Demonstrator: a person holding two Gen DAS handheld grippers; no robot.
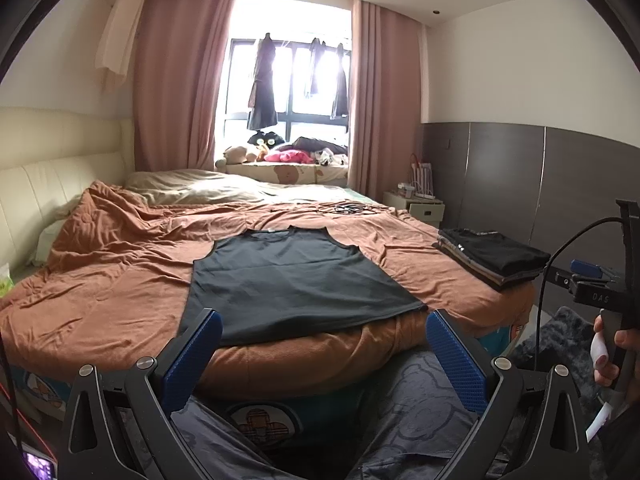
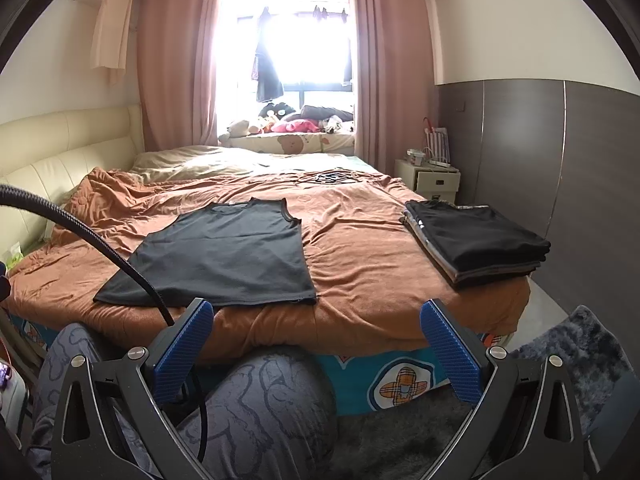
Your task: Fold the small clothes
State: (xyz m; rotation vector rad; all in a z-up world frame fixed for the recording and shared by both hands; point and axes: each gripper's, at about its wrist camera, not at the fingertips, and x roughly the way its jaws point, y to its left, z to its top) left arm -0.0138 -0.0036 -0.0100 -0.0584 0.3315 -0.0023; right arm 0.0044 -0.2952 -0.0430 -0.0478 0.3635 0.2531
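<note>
A dark sleeveless top (image 1: 296, 280) (image 2: 224, 256) lies spread flat on the orange blanket (image 1: 112, 280) (image 2: 360, 256), its hem toward the bed's near edge. My left gripper (image 1: 324, 332) hangs open just short of that hem, below the bed's edge, with nothing between its blue pads. My right gripper (image 2: 316, 324) is also open and empty, near the bed's front edge and right of the top's lower right corner. Its body and the hand holding it show at the right edge of the left wrist view.
A stack of folded dark clothes (image 1: 494, 258) (image 2: 476, 240) sits on the bed's right corner. The person's patterned trouser legs (image 1: 420, 412) (image 2: 248, 408) are below the grippers. A black cable (image 2: 100, 244) crosses the top. A white nightstand (image 2: 432, 180) stands by the grey wall panels.
</note>
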